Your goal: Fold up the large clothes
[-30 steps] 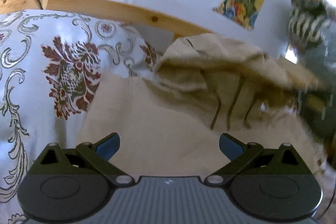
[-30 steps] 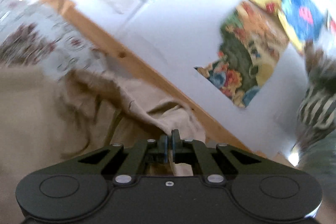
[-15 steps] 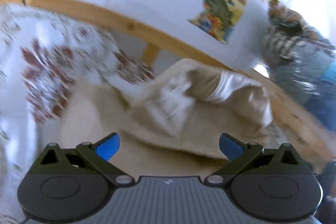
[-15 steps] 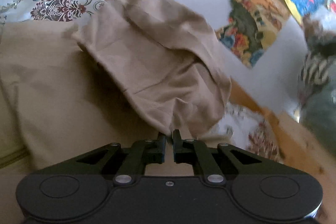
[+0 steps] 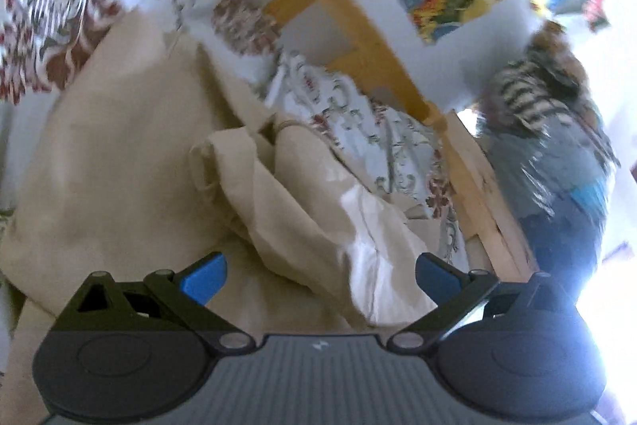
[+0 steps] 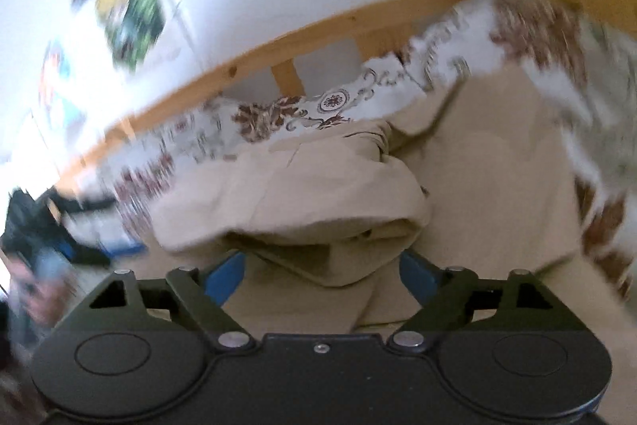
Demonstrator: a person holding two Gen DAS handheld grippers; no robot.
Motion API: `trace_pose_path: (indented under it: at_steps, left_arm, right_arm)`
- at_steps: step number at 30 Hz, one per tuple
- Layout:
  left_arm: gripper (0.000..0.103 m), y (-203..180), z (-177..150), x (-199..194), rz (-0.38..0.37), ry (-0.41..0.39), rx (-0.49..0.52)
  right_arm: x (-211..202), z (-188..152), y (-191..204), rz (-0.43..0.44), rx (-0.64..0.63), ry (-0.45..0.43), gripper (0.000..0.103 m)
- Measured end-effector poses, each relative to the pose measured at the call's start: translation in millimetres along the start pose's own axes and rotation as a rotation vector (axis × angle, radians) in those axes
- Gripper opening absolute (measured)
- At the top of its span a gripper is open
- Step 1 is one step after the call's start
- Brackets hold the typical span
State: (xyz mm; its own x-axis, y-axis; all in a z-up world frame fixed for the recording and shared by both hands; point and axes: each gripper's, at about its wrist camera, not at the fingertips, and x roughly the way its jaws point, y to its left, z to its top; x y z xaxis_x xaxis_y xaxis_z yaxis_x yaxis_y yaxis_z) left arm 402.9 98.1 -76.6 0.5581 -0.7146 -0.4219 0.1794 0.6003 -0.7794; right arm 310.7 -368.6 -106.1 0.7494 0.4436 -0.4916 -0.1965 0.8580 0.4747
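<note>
Beige garment (image 6: 302,194) on patterned bedspread (image 6: 302,106)

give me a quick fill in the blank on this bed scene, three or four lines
1. The large garment bunched on the bed is ____ in colour.
2. The floral bedspread lies inside a bed frame made of ____.
3. The pads of the left gripper are coloured ____.
4. The right gripper has jaws that are ____, with a fold of cloth between them.

Missing words: beige; wood; blue; opening
</note>
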Motion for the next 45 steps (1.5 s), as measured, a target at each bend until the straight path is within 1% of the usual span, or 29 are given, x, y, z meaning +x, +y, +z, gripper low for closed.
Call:
trace_pose_path:
  at_steps: [3,5,6,7,8,9,10,11,12,14,15,17,18,19,22,25,26,27,29,30,32,33,34,36,38,40,41,43,45]
  left_arm:
    - [0.101,5,14,17,0.001,0.042,-0.077]
    - [0.093,5,21,29,-0.014,0.064,-0.112]
    - [0.085,3,25,34,-0.008,0.071,-0.126]
    - [0.073,1,29,39,0.005,0.070,-0.134]
    - [0.064,-2,33,44,0.033,0.069,-0.129]
    - [0.039,-8,38,49,0.068,0.071,-0.114]
    - [0.019,-14,46,57,0.100,0.076,-0.086]
    - [0.012,-19,52,60,0.110,0.068,-0.061]
    - [0.008,-27,59,65,0.111,0.046,-0.029]
    - [0.006,-45,73,73,0.105,-0.012,0.060]
    - [0.005,-54,78,72,0.096,-0.045,0.106]
    - [0.005,-69,85,72,0.071,-0.106,0.185]
    - [0.005,-72,88,71,0.058,-0.114,0.174]
    - [0.005,-72,90,71,0.042,-0.111,0.136]
    - [0.004,-63,88,73,0.022,-0.087,0.038]
    - [0.004,-60,89,77,0.016,-0.074,-0.029]
    - [0.004,-58,88,76,0.015,-0.069,-0.047]
    - [0.004,-57,88,76,0.016,-0.065,-0.067]
    - [0.004,-56,85,75,0.012,-0.057,-0.089]
    - [0.008,-56,83,76,0.010,-0.051,-0.094]
    - [0.028,-54,78,77,-0.012,-0.032,-0.112]
    - [0.046,-52,74,77,-0.029,-0.020,-0.129]
    - [0.057,-49,69,75,-0.041,-0.011,-0.150]
    - [0.061,-43,56,72,-0.034,0.003,-0.170]
    - [0.062,-37,43,71,-0.020,0.029,-0.178]
    - [0.069,-26,29,69,-0.037,0.048,-0.221]
    - [0.069,-21,22,68,-0.041,0.053,-0.249]
    - [0.078,-15,6,66,-0.061,0.046,-0.294]
    - [0.083,-12,-9,62,-0.078,0.020,-0.328]
  right_arm:
    - [12,15,-20,0.089,0.219,0.024,0.087]
    - [22,24,-31,0.138,0.344,0.039,0.084]
    - [31,32,-34,0.149,0.391,0.055,0.079]
    - [38,38,-36,0.158,0.415,0.064,0.076]
    - [45,45,-35,0.152,0.425,0.072,0.066]
    - [52,55,-33,0.129,0.408,0.076,0.051]
    - [58,64,-31,0.103,0.367,0.076,0.042]
    - [65,74,-27,0.072,0.318,0.073,0.024]
    - [73,86,-25,0.059,0.268,0.057,0.019]
    - [85,105,-19,0.041,0.169,0.012,0.014]
    - [89,116,-12,0.030,0.080,-0.046,0.013]
    - [90,133,3,0.023,-0.094,-0.163,0.012]
    - [90,139,8,0.010,-0.161,-0.203,0.012]
    - [91,141,9,0.000,-0.189,-0.218,0.012]
    - [93,135,-2,0.005,-0.145,-0.201,0.018]
    - [89,117,-10,0.009,-0.156,-0.152,0.025]
    - [86,109,-10,0.007,-0.165,-0.135,0.032]
    - [79,99,-8,-0.002,-0.185,-0.119,0.041]
    - [68,82,-2,-0.014,-0.215,-0.106,0.050]
    - [62,71,2,-0.017,-0.237,-0.099,0.050]
    - [58,60,6,-0.007,-0.251,-0.065,0.047]
    - [59,58,6,0.015,-0.226,-0.036,0.044]
    - [60,59,5,0.031,-0.189,-0.021,0.039]
    - [62,63,0,0.050,-0.093,-0.012,0.014]
    - [62,70,-5,0.070,-0.007,-0.031,0.011]
    - [61,77,-11,0.108,0.100,-0.055,0.009]
    - [61,81,-13,0.123,0.141,-0.064,0.009]
    - [59,88,-16,0.150,0.213,-0.084,0.009]
    - [58,95,-17,0.165,0.279,-0.098,0.009]
